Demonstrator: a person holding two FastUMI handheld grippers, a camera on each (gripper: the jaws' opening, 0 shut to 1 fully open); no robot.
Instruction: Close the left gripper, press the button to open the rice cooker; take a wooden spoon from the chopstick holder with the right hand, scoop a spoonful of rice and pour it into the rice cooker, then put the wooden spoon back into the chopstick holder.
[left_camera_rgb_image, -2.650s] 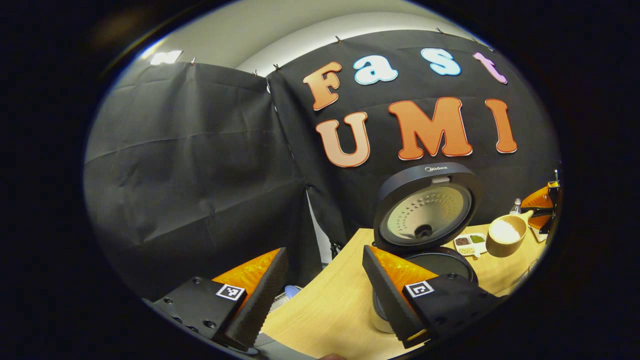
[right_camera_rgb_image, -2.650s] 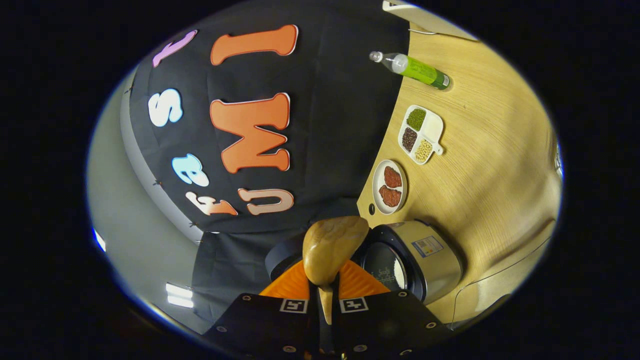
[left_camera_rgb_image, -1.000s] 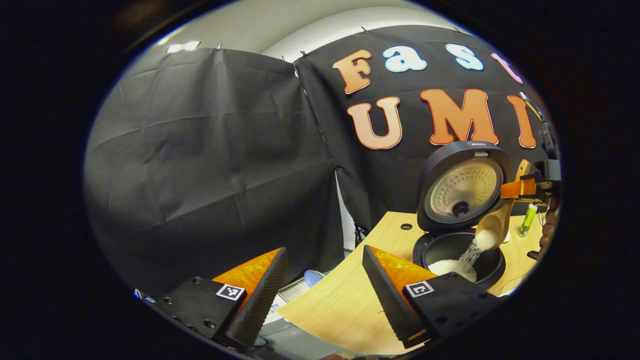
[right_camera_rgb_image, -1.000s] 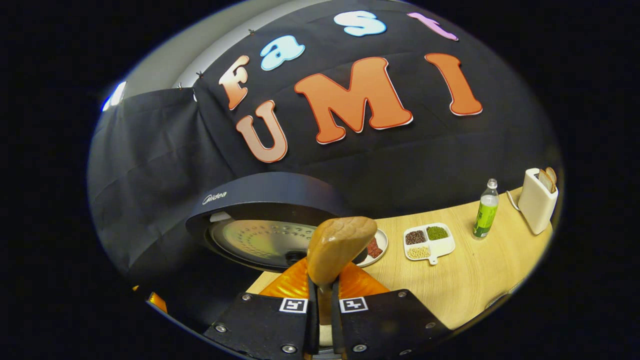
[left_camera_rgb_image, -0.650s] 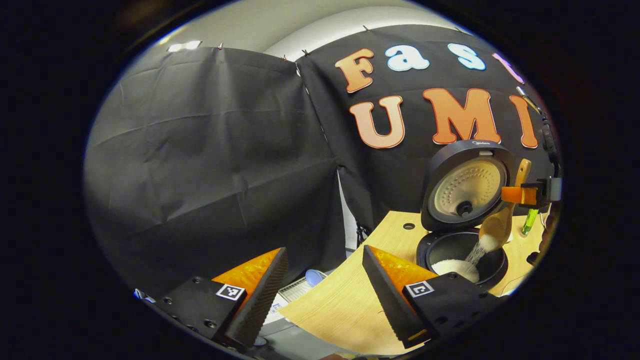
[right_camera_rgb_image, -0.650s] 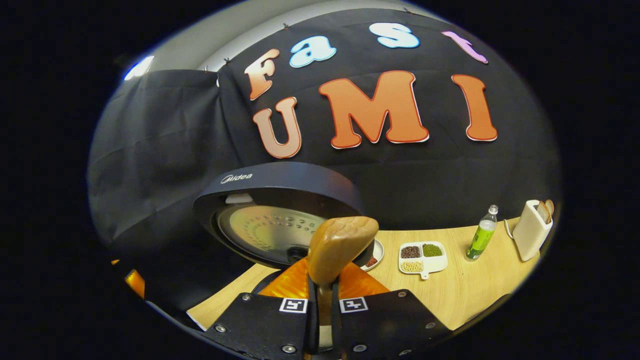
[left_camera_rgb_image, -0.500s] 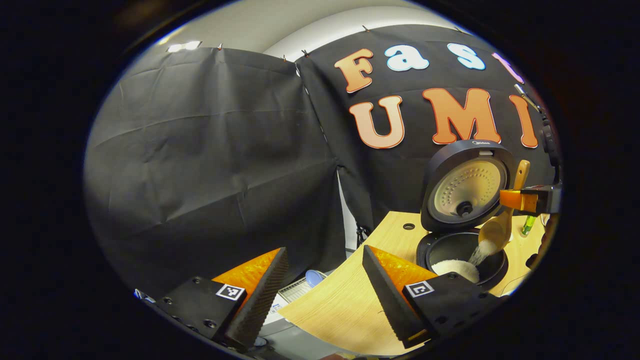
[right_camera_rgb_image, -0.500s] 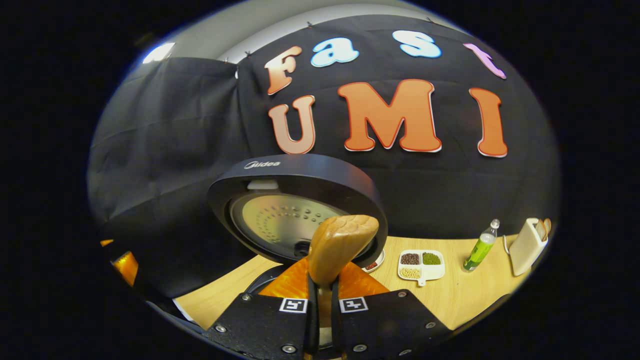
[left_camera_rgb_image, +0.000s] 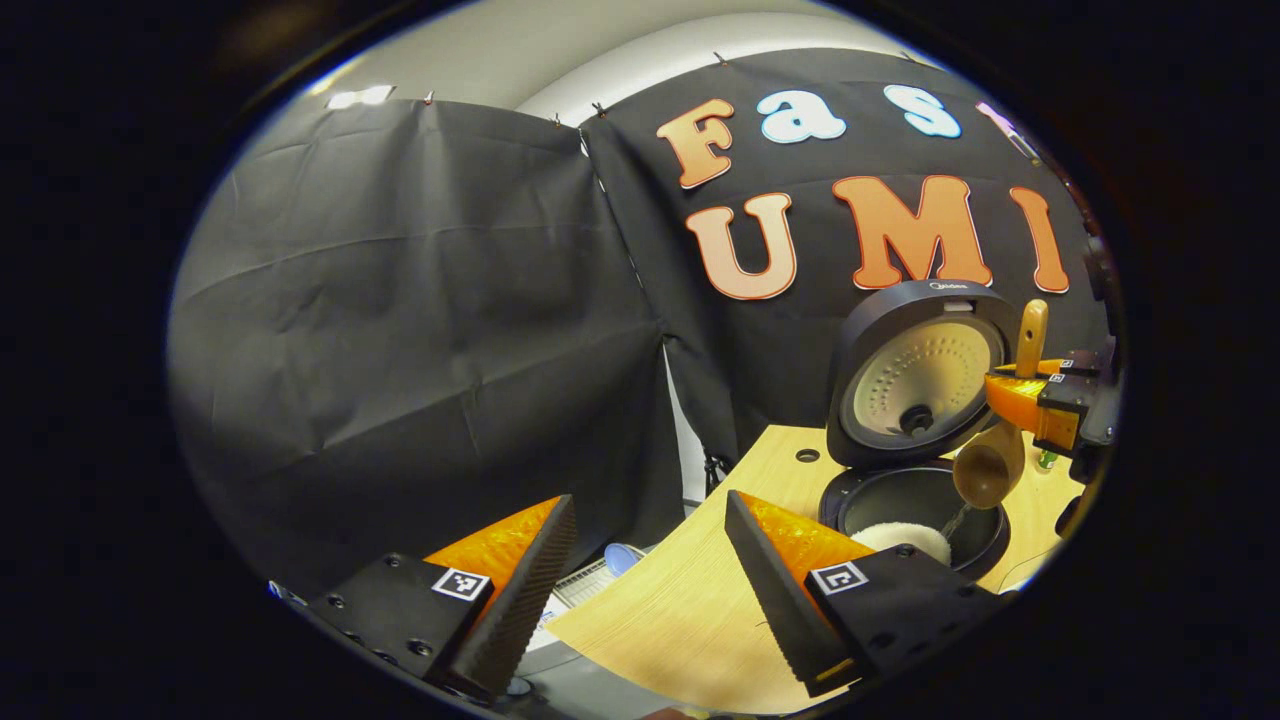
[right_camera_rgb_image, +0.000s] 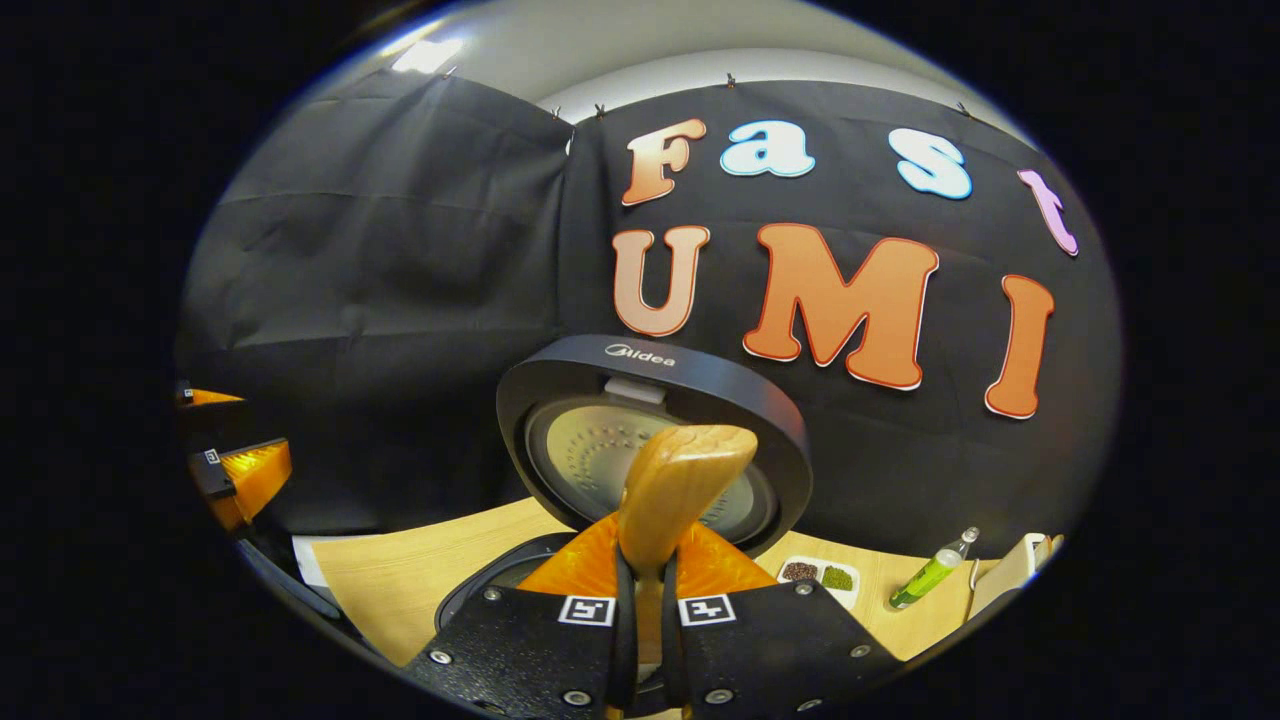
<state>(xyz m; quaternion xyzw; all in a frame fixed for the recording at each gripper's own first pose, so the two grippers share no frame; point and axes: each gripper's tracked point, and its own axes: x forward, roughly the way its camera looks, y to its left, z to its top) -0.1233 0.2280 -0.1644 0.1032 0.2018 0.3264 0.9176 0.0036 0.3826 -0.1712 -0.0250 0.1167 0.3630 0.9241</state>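
The right tongs (right_camera_rgb_image: 641, 590) are clamped on the wooden spoon (right_camera_rgb_image: 672, 490), tipped over the open rice cooker (left_camera_rgb_image: 915, 500); pouring looks nearly done. Next, carry the spoon to its holder. The left tongs (left_camera_rgb_image: 645, 590) stand apart, empty, above the bench (left_camera_rgb_image: 680, 620).

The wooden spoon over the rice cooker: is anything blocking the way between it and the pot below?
Nothing visible does. In the left gripper view the wooden spoon, clamped by the right gripper, hangs bowl-down just over the open rice cooker. The lid stands up behind, and rice already lies in the pot.
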